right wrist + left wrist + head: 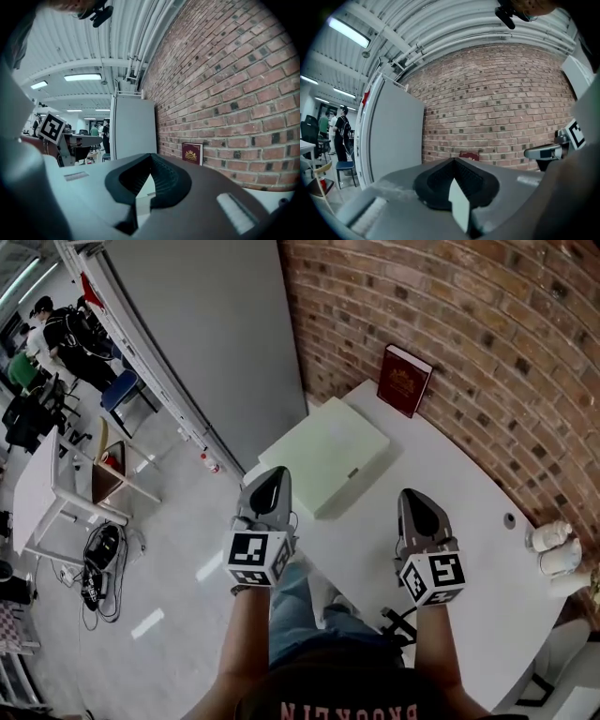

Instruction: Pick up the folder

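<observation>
Both closed, nothing held: left hand-held gripper [270,482], right hand-held gripper [413,501]. Folder [323,451] (pale green) lies flat on desk [469,549], just ahead of the left one, ahead-left of the right.

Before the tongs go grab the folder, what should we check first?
1. Folder lies flat on the table, in plain sight: ok.
2. Nothing sits on top of the folder: ok.
3. Left tongs open for a grab: not ok, they are shut and empty.
4. Right tongs open for a grab: not ok, they are shut and empty.
5. Red book out of the way: ok, it leans on the brick wall, apart from the folder.
6. Folder edge sticks out past the table: cannot tell.
</observation>
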The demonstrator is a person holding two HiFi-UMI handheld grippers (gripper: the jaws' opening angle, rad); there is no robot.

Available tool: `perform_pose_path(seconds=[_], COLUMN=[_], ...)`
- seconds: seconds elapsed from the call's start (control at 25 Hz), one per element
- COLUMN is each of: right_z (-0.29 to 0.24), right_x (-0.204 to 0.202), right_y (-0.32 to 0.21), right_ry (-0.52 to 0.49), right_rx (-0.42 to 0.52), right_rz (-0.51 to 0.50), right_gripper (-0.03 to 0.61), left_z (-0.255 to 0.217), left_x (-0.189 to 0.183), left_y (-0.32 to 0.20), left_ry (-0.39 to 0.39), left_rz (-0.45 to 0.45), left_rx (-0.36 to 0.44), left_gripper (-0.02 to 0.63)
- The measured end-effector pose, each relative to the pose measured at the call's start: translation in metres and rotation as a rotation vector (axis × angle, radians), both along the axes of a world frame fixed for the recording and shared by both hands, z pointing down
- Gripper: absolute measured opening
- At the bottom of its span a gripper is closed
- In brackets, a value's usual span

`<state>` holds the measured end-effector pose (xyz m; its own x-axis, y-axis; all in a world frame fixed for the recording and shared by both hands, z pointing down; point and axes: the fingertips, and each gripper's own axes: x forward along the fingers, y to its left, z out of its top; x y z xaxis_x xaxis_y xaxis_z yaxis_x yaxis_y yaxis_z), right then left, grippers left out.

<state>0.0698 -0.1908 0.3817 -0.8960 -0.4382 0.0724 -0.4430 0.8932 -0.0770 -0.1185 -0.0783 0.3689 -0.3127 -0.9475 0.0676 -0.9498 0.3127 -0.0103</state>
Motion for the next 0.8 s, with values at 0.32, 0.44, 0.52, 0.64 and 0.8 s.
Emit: perform_pose_path(seconds=[0.32, 0.44, 0.52, 0.64, 0.8], right_z=[0.019, 0.027, 0.029, 0.033, 0.042], right_x=[-0.009, -0.028, -0.044, -0.068, -0.098], right_y=[-0.032, -0.037, -0.039, -0.041, -0.044], right_ry=[0.044, 0.062, 0.069, 0.081, 0.104], right_rx=[-0.013, -0.019, -0.024, -0.036, -0.052], right_rz=[0.205, 0.272, 0.309, 0.355, 0.413], right_gripper=[0.0, 0.0, 0.0, 0.0, 0.0], left_z=[0.021, 0.029, 0.033, 0.037, 0.044], left_x=[-0.047, -0.07, -0.088, -0.113, -0.148], left_y=[-0.062, -0.079, -0.09, -0.102, -0.115], left_ry=[0.027, 0.033, 0.033, 0.03, 0.038], left_rz=[0.155, 0.221, 0.255, 0.314, 0.375], left_rx=[-0.038, -0.058, -0.059, -0.079, -0.101], left_gripper=[-0.002, -0.002, -0.002, -0.002, -0.002])
